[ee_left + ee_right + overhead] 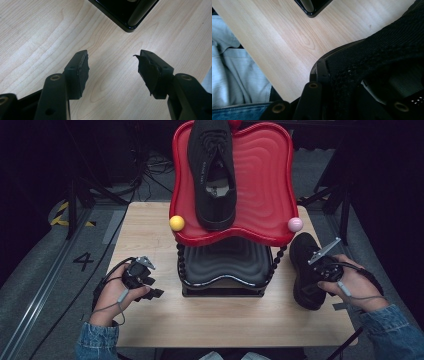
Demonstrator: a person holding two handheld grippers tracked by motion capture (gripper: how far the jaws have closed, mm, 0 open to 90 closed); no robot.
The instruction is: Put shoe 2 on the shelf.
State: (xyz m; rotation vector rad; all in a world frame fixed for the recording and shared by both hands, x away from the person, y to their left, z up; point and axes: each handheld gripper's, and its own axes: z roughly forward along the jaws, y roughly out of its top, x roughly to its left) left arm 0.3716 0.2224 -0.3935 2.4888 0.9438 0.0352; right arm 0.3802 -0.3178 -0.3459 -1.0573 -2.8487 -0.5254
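Observation:
A black shoe point(303, 249) is at the right side of the wooden table point(225, 320), and my right gripper point(314, 274) is shut on its collar. In the right gripper view one jaw lies along the outside of the shoe point(387, 42) and the other sits inside its opening, my right gripper point(342, 77) pinching the knit edge. A second black shoe point(212, 170) lies lengthwise on the left half of the red tray point(260, 170), the upper tier of a rack. My left gripper point(152, 287) is open over bare wood left of the rack. Nothing lies between the jaws of my left gripper point(113, 56).
Under the red tray sits a black ribbed tray point(225, 262) on beaded black posts. A yellow ball point(176, 223) and a pink ball point(295, 224) cap the front corners. The rack's base corner point(125, 15) lies just ahead of the left jaws. Dark floor and cables surround the table.

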